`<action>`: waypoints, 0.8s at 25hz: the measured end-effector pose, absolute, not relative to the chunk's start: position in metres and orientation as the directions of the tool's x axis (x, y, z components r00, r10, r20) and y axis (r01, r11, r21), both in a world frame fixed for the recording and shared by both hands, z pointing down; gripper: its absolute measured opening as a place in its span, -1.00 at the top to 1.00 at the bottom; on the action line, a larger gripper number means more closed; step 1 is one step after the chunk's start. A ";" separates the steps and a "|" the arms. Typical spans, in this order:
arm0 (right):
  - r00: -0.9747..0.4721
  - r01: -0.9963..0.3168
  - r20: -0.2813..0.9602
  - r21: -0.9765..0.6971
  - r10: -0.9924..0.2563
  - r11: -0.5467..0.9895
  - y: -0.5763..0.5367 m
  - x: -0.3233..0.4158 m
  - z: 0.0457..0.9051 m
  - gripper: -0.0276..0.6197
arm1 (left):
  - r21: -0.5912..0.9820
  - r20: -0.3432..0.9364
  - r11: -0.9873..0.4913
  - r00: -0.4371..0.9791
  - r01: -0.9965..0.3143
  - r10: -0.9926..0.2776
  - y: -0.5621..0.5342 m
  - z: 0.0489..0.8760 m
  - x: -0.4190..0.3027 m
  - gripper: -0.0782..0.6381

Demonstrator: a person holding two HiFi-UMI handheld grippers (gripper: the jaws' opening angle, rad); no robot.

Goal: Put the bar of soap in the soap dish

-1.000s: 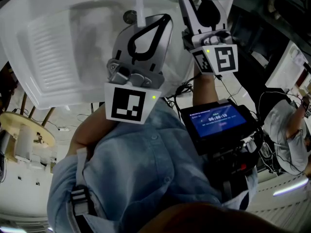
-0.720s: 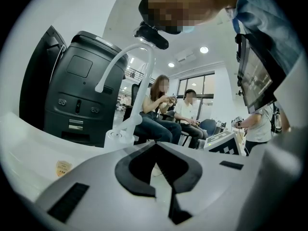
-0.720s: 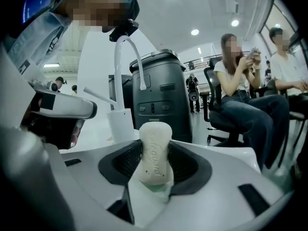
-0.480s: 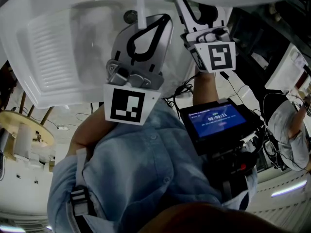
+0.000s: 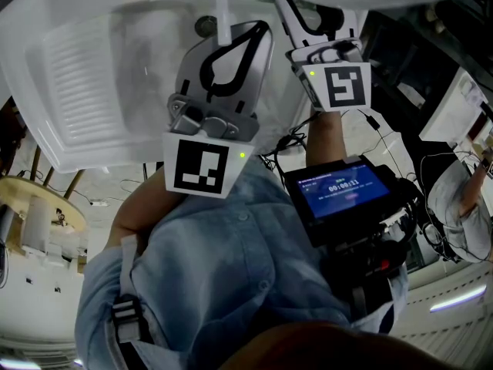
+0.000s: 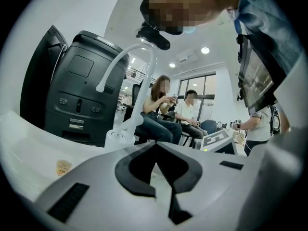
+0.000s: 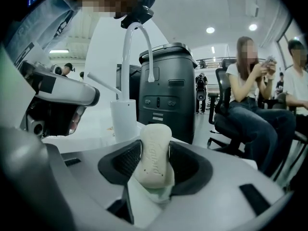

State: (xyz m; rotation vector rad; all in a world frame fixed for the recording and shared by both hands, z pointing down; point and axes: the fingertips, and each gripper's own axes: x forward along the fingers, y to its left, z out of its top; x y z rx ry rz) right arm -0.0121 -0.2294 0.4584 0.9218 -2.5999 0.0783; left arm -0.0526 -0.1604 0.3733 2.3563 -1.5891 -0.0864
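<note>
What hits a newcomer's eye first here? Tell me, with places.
The pale bar of soap stands upright, pinched in the right gripper, in the middle of the right gripper view. Behind it rises a white faucet before a dark machine. In the head view, the left gripper, shut and empty, hovers over the white sink.

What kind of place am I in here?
Likely an office or lab workspace: a white sink with a faucet, a large black machine behind it, and seated people beyond.
</note>
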 end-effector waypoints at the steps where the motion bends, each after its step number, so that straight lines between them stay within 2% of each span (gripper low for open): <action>1: -0.710 -0.619 0.373 0.072 -0.597 0.782 -0.229 -0.012 0.459 0.31 | 0.278 0.116 -0.343 0.386 -0.897 -0.915 -0.160 0.374 -0.053 0.76; 4: -0.720 -0.629 0.334 0.056 -0.608 0.776 -0.232 -0.017 0.454 0.30 | 0.280 0.118 -0.342 0.386 -0.897 -0.915 -0.160 0.375 -0.052 0.76; 9: -0.713 -0.625 0.363 0.058 -0.600 0.778 -0.231 -0.012 0.459 0.30 | 0.286 0.117 -0.347 0.392 -0.893 -0.912 -0.162 0.377 -0.050 0.76; 13: -0.726 -0.647 0.293 0.018 -0.623 0.762 -0.234 -0.018 0.448 0.30 | 0.285 0.118 -0.352 0.398 -0.891 -0.910 -0.162 0.380 -0.049 0.76; 20: -0.722 -0.664 0.266 -0.009 -0.639 0.747 -0.227 -0.008 0.430 0.31 | 0.274 0.109 -0.356 0.397 -0.893 -0.911 -0.158 0.372 -0.048 0.76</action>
